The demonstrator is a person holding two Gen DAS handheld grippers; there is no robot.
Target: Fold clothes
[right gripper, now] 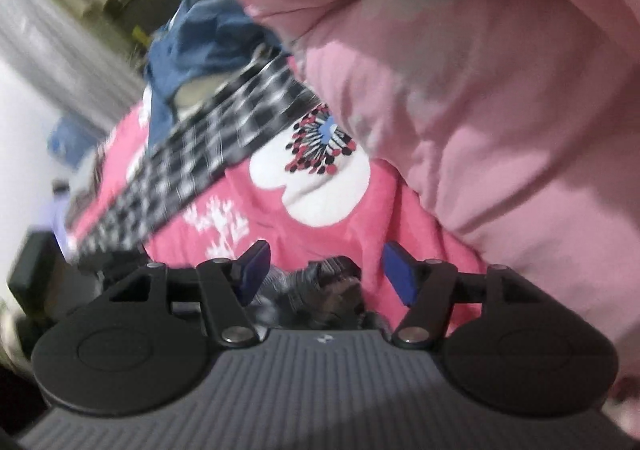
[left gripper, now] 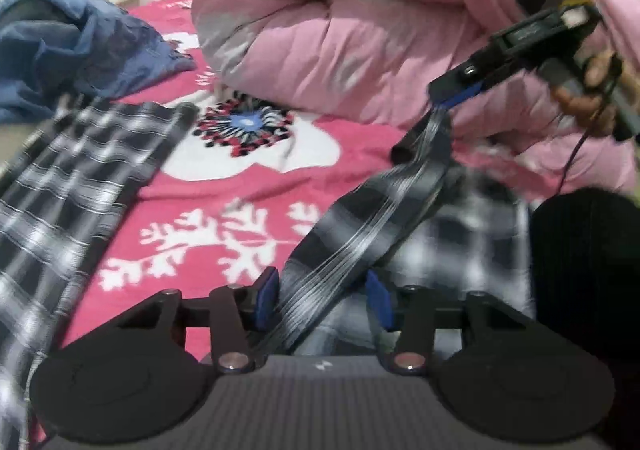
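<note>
A black-and-white plaid garment [left gripper: 360, 226] lies on the bed. One blurred strip of it rises from between the fingers of my left gripper [left gripper: 322, 300] up to my right gripper [left gripper: 454, 97]. The left jaws stand apart with the strip running through the gap. In the right wrist view my right gripper [right gripper: 328, 270] also has its fingers spread, and bunched plaid cloth [right gripper: 316, 282] sits low between them, clear of the right pad. Another part of the plaid garment [left gripper: 60, 185] stretches along the left side, and it shows in the right wrist view as a plaid garment [right gripper: 208, 137] too.
The bed has a red-pink sheet [left gripper: 208, 209] with white flowers. A bulky pink quilt [left gripper: 340, 29] fills the back and right, and a crumpled blue garment [left gripper: 60, 45] lies at the back left. A hand [left gripper: 592, 105] holds the right gripper. A dark shape [left gripper: 580, 270] stands at the right.
</note>
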